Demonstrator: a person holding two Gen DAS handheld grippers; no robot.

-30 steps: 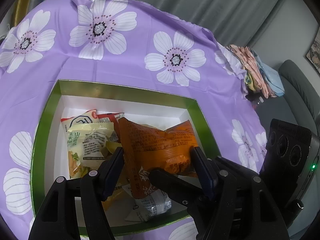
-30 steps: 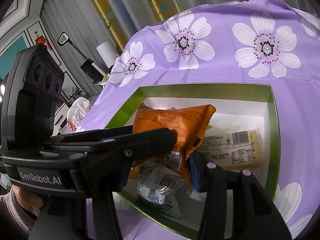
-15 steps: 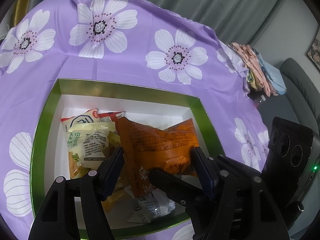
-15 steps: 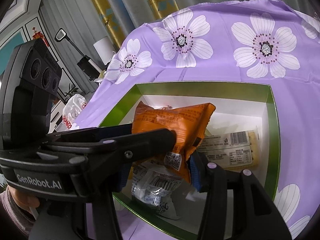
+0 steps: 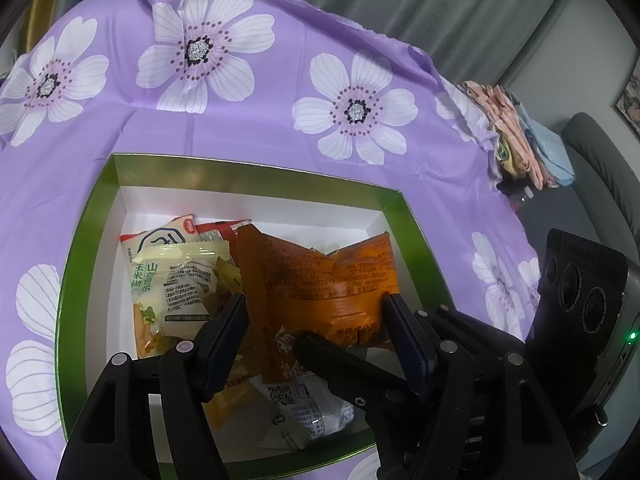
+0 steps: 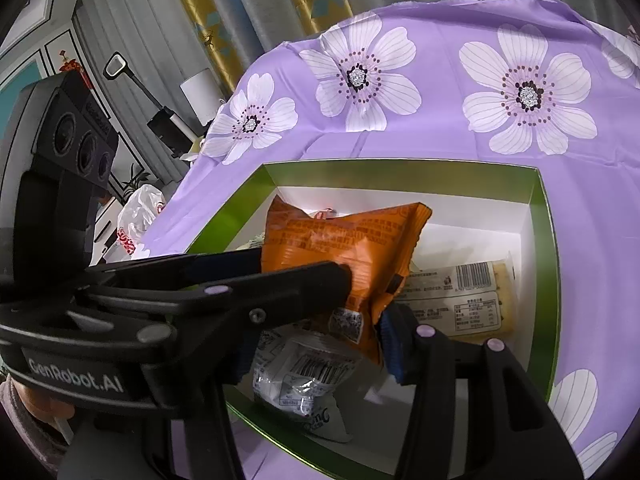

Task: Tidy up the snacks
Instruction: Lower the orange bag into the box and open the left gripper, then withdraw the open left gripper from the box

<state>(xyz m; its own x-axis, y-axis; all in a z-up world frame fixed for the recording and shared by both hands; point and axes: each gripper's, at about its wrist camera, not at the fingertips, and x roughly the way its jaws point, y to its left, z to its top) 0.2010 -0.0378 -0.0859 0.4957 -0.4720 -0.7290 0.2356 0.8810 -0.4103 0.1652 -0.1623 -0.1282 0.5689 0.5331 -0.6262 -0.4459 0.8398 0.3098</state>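
An orange snack packet (image 5: 320,276) (image 6: 340,236) hangs above an open box with a green rim (image 5: 248,168) (image 6: 400,168). My left gripper (image 5: 316,308) (image 6: 302,264) is shut on it, a pad on each side. My right gripper (image 6: 320,320) comes in from the right and has the packet's lower corner between its jaws; its right pad lies on the packet, and its left finger (image 5: 340,364) crosses the front. In the box lie a pale green packet (image 5: 176,280), a red and white packet (image 5: 160,236), a clear white wrapper (image 5: 304,404) (image 6: 304,376) and a beige bar packet (image 6: 460,300).
The box sits on a purple cloth with white flowers (image 5: 240,120). A pile of folded clothes (image 5: 520,140) and a grey sofa (image 5: 600,168) lie beyond the table's right edge. A plastic bag (image 6: 140,216) and curtains are off to the left. A hand (image 6: 24,396) holds the left gripper.
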